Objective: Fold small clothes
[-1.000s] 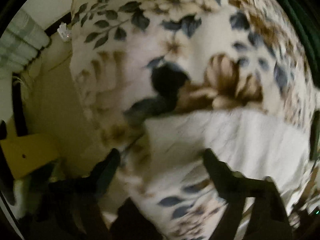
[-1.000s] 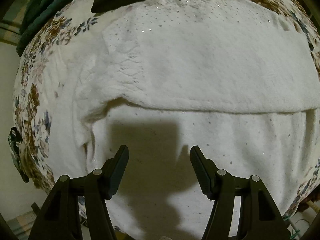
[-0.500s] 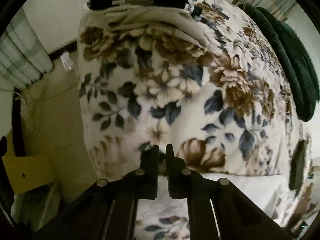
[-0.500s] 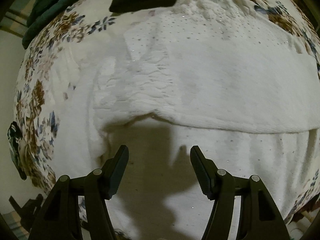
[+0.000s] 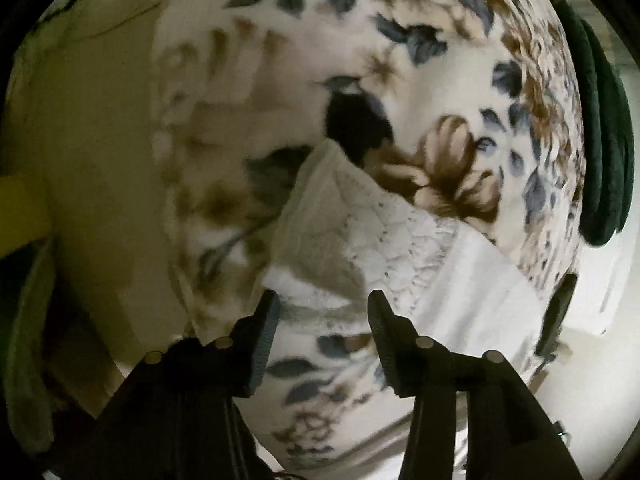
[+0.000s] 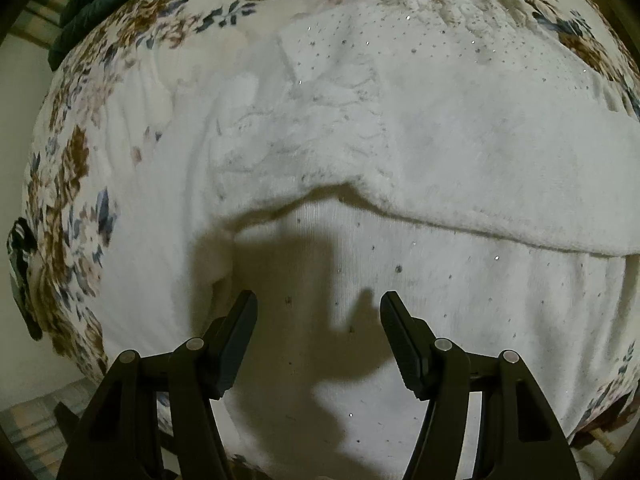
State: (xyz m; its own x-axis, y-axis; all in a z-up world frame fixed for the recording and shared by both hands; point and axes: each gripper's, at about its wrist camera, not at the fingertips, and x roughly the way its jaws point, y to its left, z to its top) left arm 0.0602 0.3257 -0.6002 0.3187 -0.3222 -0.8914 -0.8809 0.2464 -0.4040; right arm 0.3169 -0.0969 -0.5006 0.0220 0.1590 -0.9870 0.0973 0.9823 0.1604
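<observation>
- The white garment (image 6: pixel 400 128) is lying spread on the floral blanket (image 6: pixel 68 184) that is covering the bed, with one layer already lying doubled over another — its folded edge is running across the middle of the right wrist view.
- The right gripper (image 6: pixel 318 332) is hovering over the lower, single layer of the garment near the bed's near edge, its fingers spread apart and gripping nothing; its shadow is falling on the cloth just ahead.
- The left gripper (image 5: pixel 322 320) is hanging by the lacy corner of the garment (image 5: pixel 360 220), near the bed's side edge, and its fingers are likewise parted with nothing between them — the view is blurred, so I cannot tell whether the tips are touching the cloth.
- Judging by this, the folding is partway along: one fold is lying in place and both grippers are lining up for the next grasp.
- The next move is probably calling for each gripper to be pinching an edge or corner of the knit, catching only the layers meant to travel and not the blanket beneath.
- A dark green cloth (image 5: pixel 608 140) is lying at the bed's far side, well apart from the work.
</observation>
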